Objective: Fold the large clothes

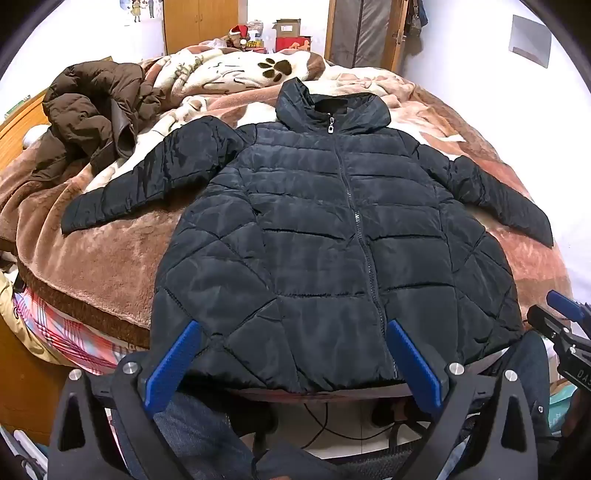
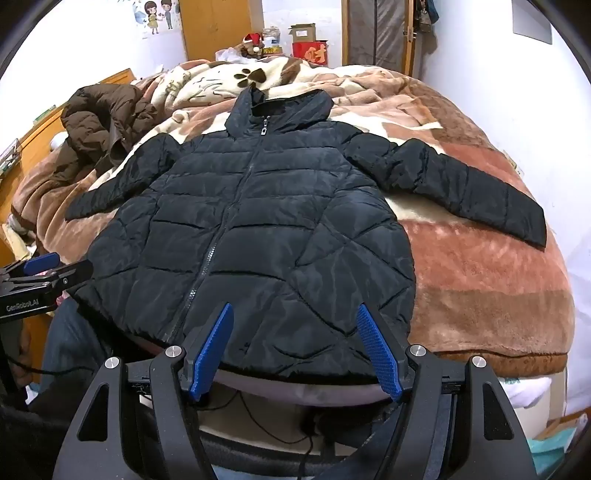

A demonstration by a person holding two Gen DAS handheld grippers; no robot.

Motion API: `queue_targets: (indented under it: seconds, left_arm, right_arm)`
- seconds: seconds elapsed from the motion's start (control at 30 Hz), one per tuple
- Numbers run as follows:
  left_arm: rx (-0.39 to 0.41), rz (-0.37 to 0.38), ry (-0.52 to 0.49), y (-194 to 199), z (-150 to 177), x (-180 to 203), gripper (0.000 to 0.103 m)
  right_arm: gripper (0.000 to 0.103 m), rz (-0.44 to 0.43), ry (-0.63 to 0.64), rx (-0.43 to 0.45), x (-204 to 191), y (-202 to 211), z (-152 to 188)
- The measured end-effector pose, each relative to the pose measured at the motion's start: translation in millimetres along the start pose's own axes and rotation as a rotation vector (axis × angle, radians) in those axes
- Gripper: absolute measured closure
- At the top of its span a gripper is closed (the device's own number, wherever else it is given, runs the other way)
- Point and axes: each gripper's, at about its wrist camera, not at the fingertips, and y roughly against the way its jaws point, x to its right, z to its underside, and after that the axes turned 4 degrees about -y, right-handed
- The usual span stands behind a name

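Note:
A black quilted hooded jacket [image 1: 332, 229] lies flat and zipped, front up, on the bed, sleeves spread out to both sides; it also shows in the right wrist view [image 2: 251, 229]. Its hem hangs at the bed's near edge. My left gripper [image 1: 291, 328] is open and empty, just in front of the hem's left half. My right gripper [image 2: 295, 314] is open and empty, just in front of the hem's right half. The right gripper shows at the right edge of the left wrist view [image 1: 565, 314], and the left gripper at the left edge of the right wrist view [image 2: 40, 269].
A brown puffy coat [image 1: 96, 110] lies heaped at the bed's far left. A plush brown and cream blanket [image 2: 480, 280] covers the bed. Boxes and a Santa hat [image 1: 240, 31] stand past the bed's far end. Cables [image 2: 258, 417] hang below the near edge.

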Motion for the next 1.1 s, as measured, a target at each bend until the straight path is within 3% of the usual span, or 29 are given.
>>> queue_targets:
  seconds: [1.1]
  left_arm:
    - [-0.016, 0.013, -0.022, -3, 5, 6, 0.001]
  right_arm:
    - [0.033, 0.004, 0.009, -0.022, -5, -5, 2]
